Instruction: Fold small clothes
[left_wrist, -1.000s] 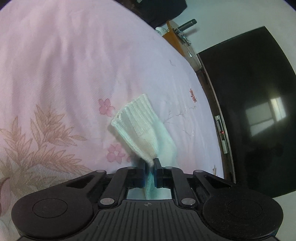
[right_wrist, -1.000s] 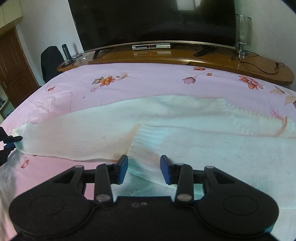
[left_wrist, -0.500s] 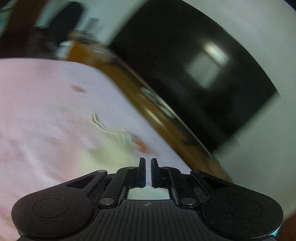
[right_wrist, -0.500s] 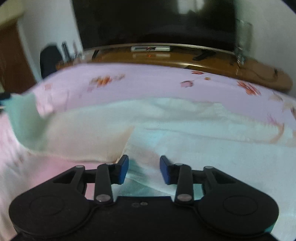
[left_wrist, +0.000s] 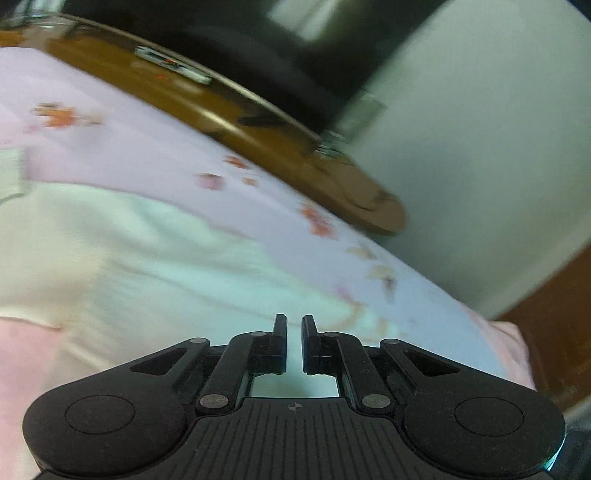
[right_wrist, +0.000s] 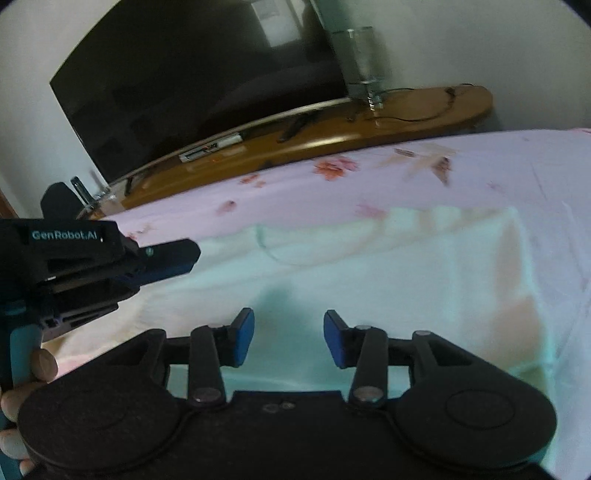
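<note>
A white sweater (right_wrist: 388, 280) is spread flat on a pink floral sheet (right_wrist: 461, 162) and fills the middle and near part of both views; its far edge is seen parallel to a wooden shelf (right_wrist: 424, 110).

The left gripper (left_wrist: 294, 341) is held above the sweater with its fingers pressed nearly together; only a narrow slit is left, and nothing is seen pinched in it. In the right wrist view the left gripper (right_wrist: 173, 256) is seen at the left edge, pointed toward the sweater's middle. It is carried by a hand (right_wrist: 22, 387), of which only fingertips are visible.

The right gripper (right_wrist: 289, 338) is positioned over the near part of the sweater. Its blue pads (right_wrist: 244, 334) are spread apart and are opening; only the cloth lying below is seen in the gap, and it is not gripped.

A dark TV (right_wrist: 192, 85) is mounted behind the shelf. Both views are blurred.
</note>
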